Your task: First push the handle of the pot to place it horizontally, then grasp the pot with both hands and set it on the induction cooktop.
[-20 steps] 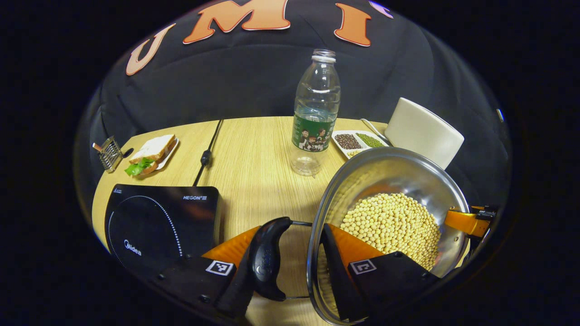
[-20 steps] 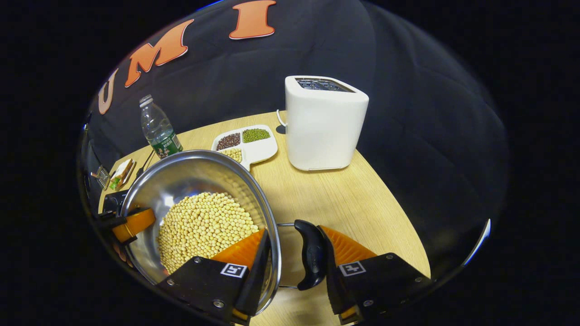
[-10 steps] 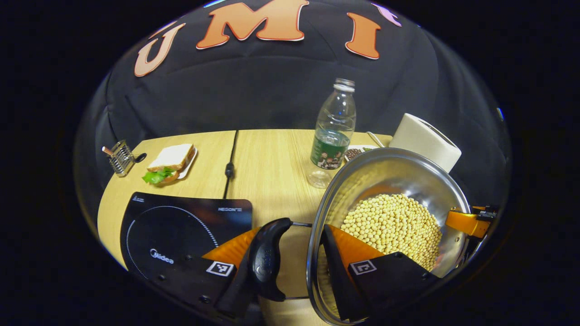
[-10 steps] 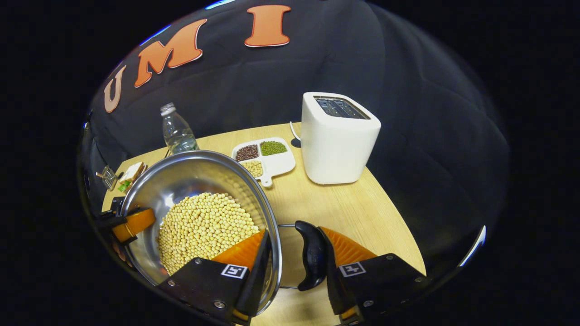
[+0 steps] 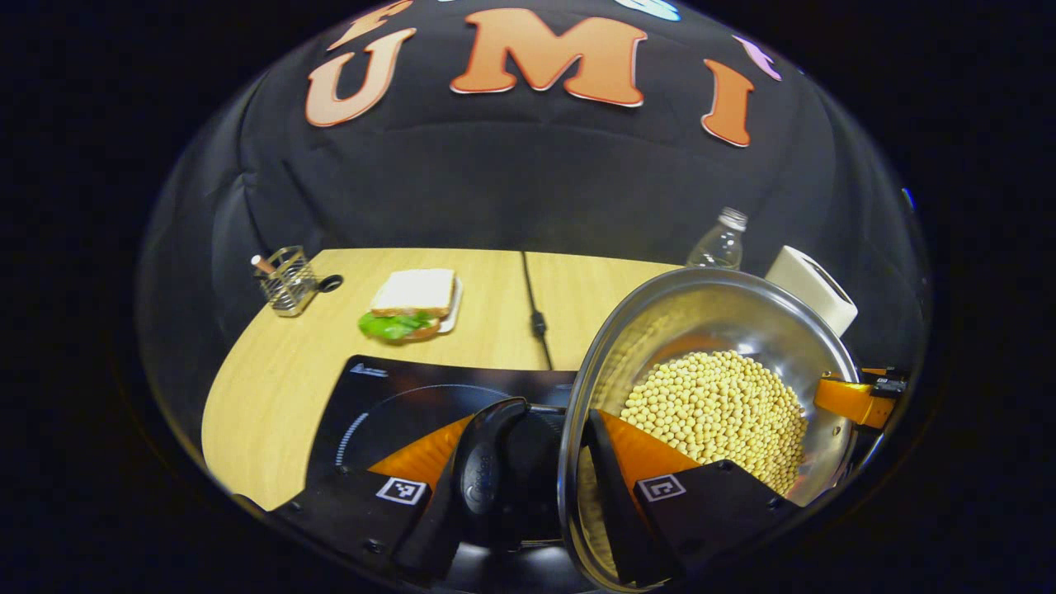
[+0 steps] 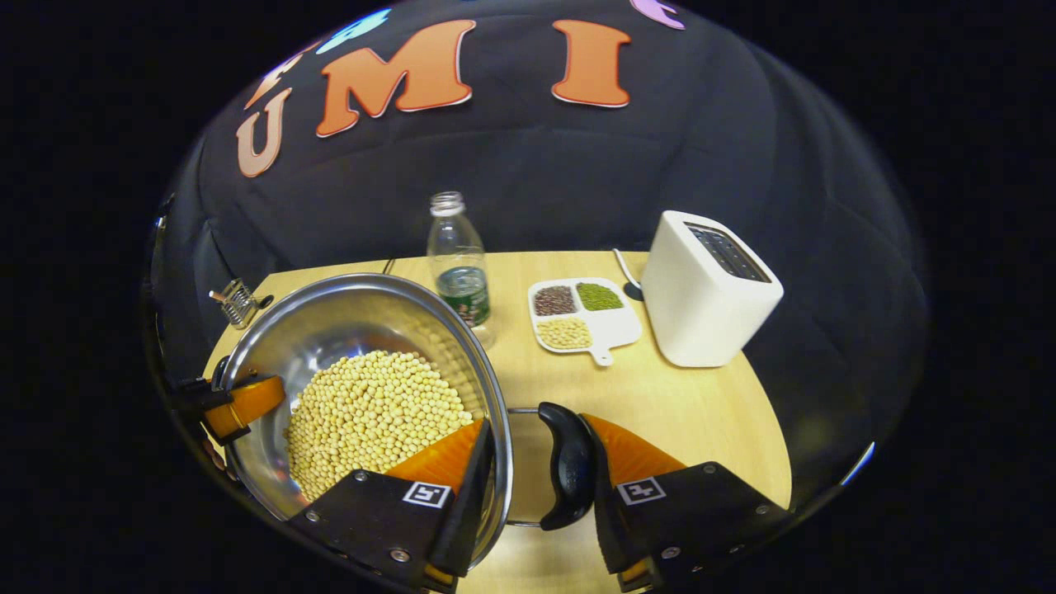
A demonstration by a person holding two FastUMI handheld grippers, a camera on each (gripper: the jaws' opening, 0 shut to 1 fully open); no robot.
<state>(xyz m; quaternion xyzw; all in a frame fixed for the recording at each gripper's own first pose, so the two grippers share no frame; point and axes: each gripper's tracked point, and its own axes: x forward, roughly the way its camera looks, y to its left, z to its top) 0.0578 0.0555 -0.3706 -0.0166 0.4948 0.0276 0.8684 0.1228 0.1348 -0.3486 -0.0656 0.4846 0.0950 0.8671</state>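
- Left gripper [image 5: 528,474]: clamped across one side of the pot [image 5: 747,309], one finger outside against the black side handle [image 5: 485,474], the other inside the rim among the soybeans [image 5: 718,408]; fingertips hidden behind handle and pot wall.
- Right gripper [image 6: 532,470]: clamped likewise on the opposite side, inner finger inside the rim, outer finger against the other handle [image 6: 565,466]; contact points partly hidden by the handle.
- Pot in the right gripper view [image 6: 330,322]: steel, held between both grippers, tilted toward each camera; base out of sight, so impossible to tell whether touching anything below.
- Induction cooktop [image 5: 388,400]: black, directly under the left handle and beside the pot wall in the left gripper view; near edge cut off, right part hidden by the pot.
- Far gripper seen at the pot's far rim in each view, small and partly cut off.
- Table [image 5: 272,371]: wooden; sandwich [image 5: 410,301] and wire holder [image 5: 285,280] toward the back; bottle [image 6: 460,264], divided dish of beans [image 6: 582,313] and toaster [image 6: 709,289] in the right gripper view; bottle base hidden behind the pot rim.
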